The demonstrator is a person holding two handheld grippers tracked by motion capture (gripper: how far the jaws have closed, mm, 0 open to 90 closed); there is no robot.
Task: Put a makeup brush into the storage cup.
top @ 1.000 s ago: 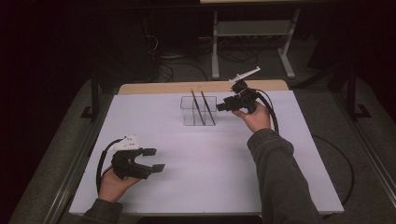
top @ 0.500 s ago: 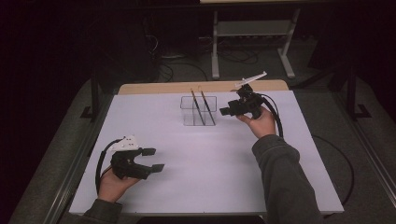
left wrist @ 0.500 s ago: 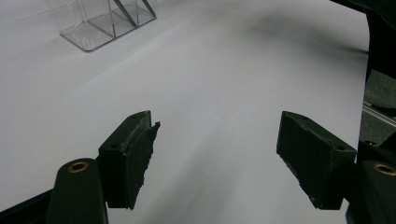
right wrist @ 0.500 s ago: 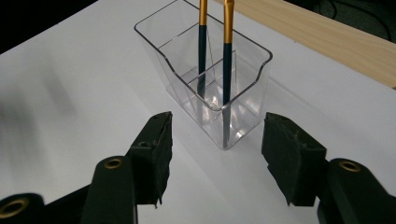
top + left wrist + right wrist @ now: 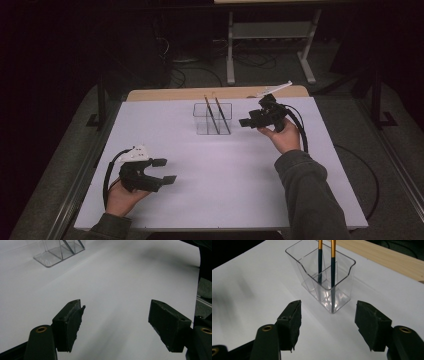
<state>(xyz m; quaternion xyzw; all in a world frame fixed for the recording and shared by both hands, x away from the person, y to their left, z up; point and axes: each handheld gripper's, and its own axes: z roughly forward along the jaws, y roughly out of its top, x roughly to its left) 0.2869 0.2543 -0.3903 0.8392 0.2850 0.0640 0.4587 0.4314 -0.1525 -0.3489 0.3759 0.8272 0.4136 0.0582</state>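
A clear plastic holder (image 5: 212,119) (image 5: 324,277) (image 5: 58,251) with dividers stands at the back middle of the white table. Two slim sticks (image 5: 216,114) (image 5: 332,272), dark below and gold above, lean inside it. My right gripper (image 5: 246,122) (image 5: 327,323) hovers just right of the holder, jaws pointing at it; they have just been opening and nothing is between them. My left gripper (image 5: 165,170) (image 5: 116,322) rests low at the front left, open and empty.
The white sheet (image 5: 225,175) covers the table; a bare wooden strip (image 5: 220,93) runs along its far edge. Black cables (image 5: 300,130) trail from both grippers. A metal stand (image 5: 270,35) sits on the dark floor behind.
My right gripper has drawn back to the right, away from the holder, and its jaws stand wider apart. The left hand has stayed put.
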